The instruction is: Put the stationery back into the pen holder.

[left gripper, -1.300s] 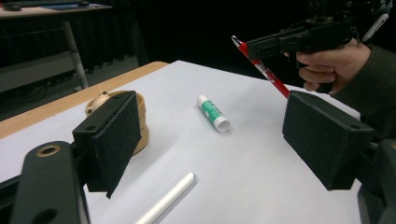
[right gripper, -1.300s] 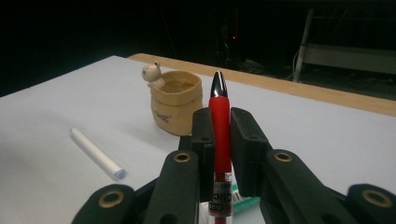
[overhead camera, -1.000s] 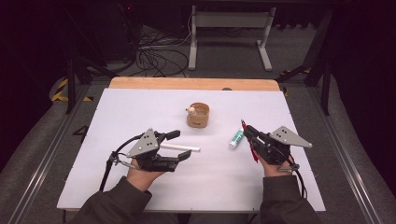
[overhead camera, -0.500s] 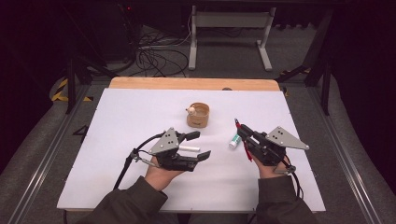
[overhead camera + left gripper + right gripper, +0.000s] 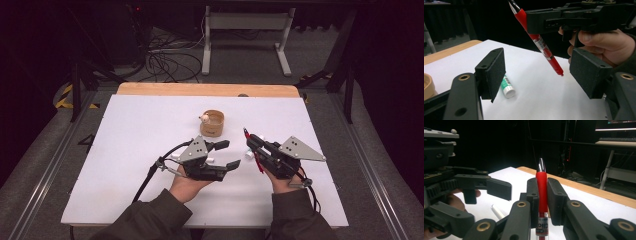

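Right gripper (image 5: pixel 541 202) clamps the red pen (image 5: pixel 541 192) at frame centre; left gripper (image 5: pixel 541 75), unclenched and just closing on nothing, risks knocking it askew.

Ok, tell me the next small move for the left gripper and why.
Probably ease the left gripper sideways until the lower end of the red pen sits between its pads, then close. The right gripper holds the pen clamped and tilted. The left jaws have just been closing with nothing between them; the pen's end hangs just beyond the pads.
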The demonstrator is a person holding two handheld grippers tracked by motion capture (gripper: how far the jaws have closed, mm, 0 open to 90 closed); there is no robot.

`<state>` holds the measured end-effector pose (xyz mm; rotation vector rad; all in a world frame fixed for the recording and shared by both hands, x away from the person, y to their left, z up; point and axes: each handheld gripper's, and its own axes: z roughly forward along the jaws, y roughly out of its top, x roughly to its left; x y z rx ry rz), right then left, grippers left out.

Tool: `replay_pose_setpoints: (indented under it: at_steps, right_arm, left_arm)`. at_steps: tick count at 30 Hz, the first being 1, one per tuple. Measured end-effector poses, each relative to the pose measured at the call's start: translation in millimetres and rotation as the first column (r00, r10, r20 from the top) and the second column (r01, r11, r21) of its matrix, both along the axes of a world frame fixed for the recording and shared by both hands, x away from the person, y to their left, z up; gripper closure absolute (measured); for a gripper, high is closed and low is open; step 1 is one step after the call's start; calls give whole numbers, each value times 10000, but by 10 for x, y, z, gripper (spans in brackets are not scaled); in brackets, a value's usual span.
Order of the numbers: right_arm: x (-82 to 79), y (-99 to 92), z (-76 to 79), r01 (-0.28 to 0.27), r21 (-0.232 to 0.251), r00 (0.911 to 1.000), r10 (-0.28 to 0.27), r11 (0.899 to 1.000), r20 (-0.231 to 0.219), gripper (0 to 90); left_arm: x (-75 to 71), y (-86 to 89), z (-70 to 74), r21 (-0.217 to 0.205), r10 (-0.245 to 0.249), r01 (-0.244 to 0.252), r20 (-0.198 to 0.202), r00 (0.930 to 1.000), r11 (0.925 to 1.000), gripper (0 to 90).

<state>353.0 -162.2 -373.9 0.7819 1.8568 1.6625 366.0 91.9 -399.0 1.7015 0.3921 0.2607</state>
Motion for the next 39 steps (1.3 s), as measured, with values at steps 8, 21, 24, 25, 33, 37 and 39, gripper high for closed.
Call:
replay_pose_setpoints:
  at_steps: [8, 21, 24, 25, 33, 37, 39]
  right_arm:
    - [-25, 53, 12, -156, 41, 9997, 155, 9999, 175, 811]
    - [-50, 142, 12, -398, 36, 9986, 397, 9992, 354, 812]
    - [-57, 156, 13, -426, 8, 9984, 426, 9991, 373, 811]
    - [-57, 160, 14, -444, -11, 9982, 444, 9990, 410, 811]
    - [-68, 193, 12, -542, -2, 9975, 542, 9985, 459, 811]
    - [-69, 203, 8, -567, -15, 9973, 568, 9984, 476, 811]
    - [-69, 203, 7, -547, -21, 9973, 547, 9985, 484, 811]
  left_arm:
    - [43, -83, -46, -29, -39, 39, -110, 9999, 10000, 332]
    - [114, -170, -104, -520, -510, 478, -632, 9967, 9975, 414]
    - [125, -188, -116, -651, -593, 543, -775, 9952, 9964, 433]
    - [129, -195, -121, -667, -618, 565, -806, 9948, 9962, 442]
    - [150, -238, -144, -750, -786, 720, -886, 9930, 9946, 545]
    - [157, -253, -154, -790, -914, 844, -898, 9918, 9933, 604]
    - [159, -255, -155, -814, -1003, 930, -895, 9909, 9923, 642]
